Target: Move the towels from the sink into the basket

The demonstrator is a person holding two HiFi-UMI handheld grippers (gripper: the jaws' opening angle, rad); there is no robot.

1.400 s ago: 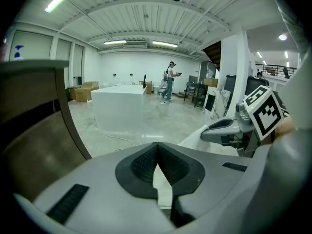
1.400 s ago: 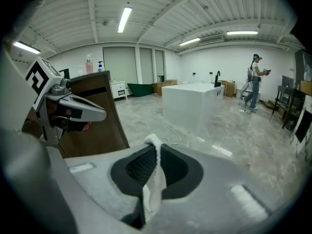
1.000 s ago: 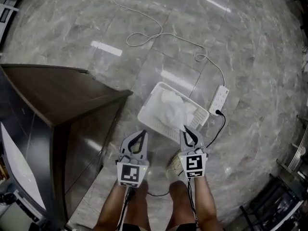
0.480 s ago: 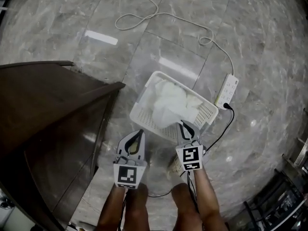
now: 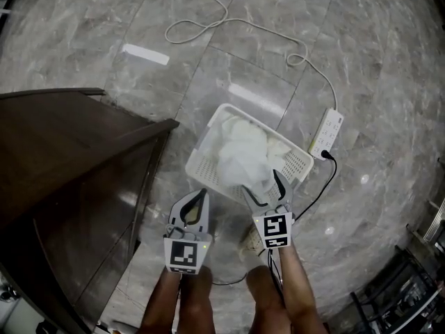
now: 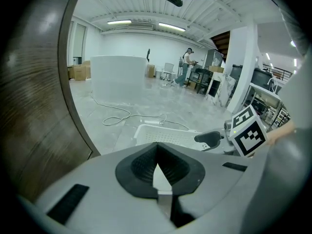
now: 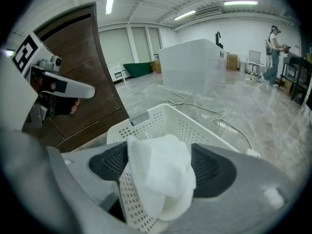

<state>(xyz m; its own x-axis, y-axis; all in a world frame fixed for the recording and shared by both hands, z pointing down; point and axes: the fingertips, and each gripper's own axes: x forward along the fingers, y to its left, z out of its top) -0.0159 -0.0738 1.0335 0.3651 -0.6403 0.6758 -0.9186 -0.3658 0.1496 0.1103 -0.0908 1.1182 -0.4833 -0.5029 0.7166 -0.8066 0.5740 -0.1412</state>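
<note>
A white perforated basket point(image 5: 206, 139) stands on the marble floor with white towels point(image 5: 243, 148) heaped in it. My right gripper point(image 5: 262, 183) hangs over the basket's near rim. Its jaws are opening, spread wide, and a white towel point(image 7: 161, 174) hangs loose between them above the basket point(image 7: 161, 123). My left gripper point(image 5: 200, 193) is held to the left of the basket, shut with nothing in it. From the left gripper view I see the basket point(image 6: 165, 135) and the right gripper point(image 6: 209, 138) beyond the left gripper's shut jaws. No sink is in view.
A dark wooden cabinet point(image 5: 69, 158) fills the left side, close to the basket. A white power strip point(image 5: 325, 136) with a black plug lies right of the basket, its white cable point(image 5: 208, 19) looping away over the floor. A black rack point(image 5: 410, 291) stands at the bottom right.
The right gripper moved forward over the basket's near rim and its jaws spread apart, with the towel now loose between them. The left gripper stayed shut beside it.
</note>
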